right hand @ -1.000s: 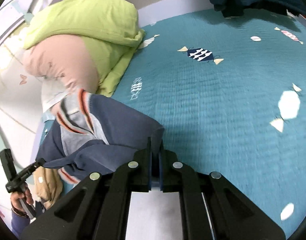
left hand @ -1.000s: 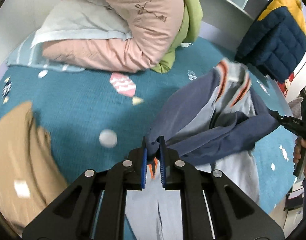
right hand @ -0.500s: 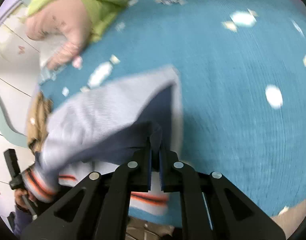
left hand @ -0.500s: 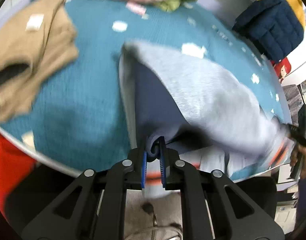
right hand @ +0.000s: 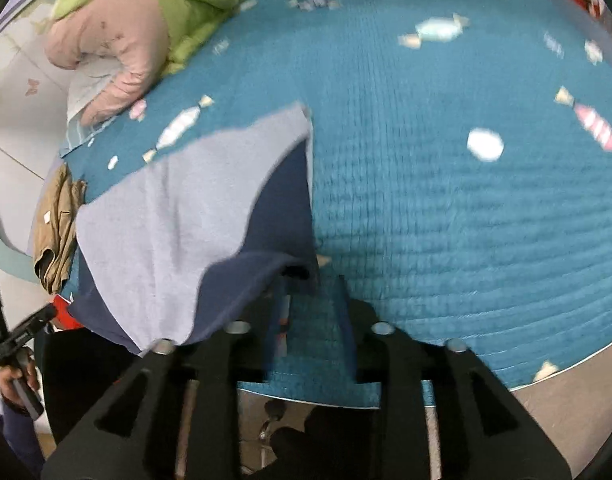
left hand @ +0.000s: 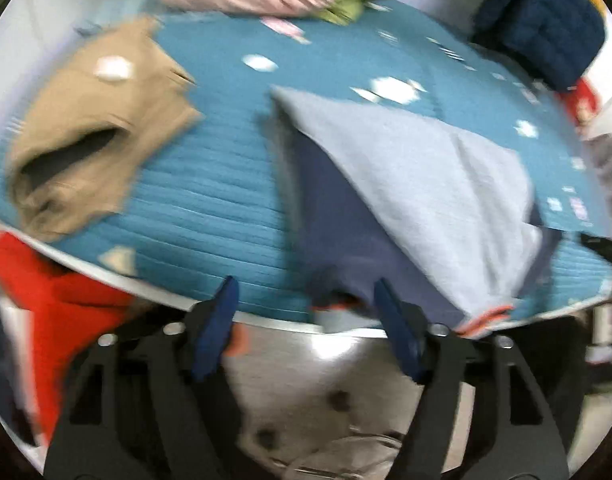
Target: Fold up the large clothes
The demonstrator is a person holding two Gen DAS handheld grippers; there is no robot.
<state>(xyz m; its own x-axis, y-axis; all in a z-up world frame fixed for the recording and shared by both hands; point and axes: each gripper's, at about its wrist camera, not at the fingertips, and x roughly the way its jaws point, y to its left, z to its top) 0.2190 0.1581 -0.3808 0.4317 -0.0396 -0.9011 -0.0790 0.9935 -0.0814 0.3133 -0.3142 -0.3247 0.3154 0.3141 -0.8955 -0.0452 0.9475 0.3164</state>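
Home bedroom: teal candy-print bedspread [right hand: 446, 208], pink and green bedding [right hand: 138, 20], strewn clothes.

No writing, brand, number or sign can be read in either view; both are blurred by motion. The small white patch on the crumpled tan garment [left hand: 94, 136] near the left edge of the teal quilted bedcover [left hand: 210, 196] looks like a label, but nothing on it is legible. The bedcover's printed motifs are candy shapes, not letters.
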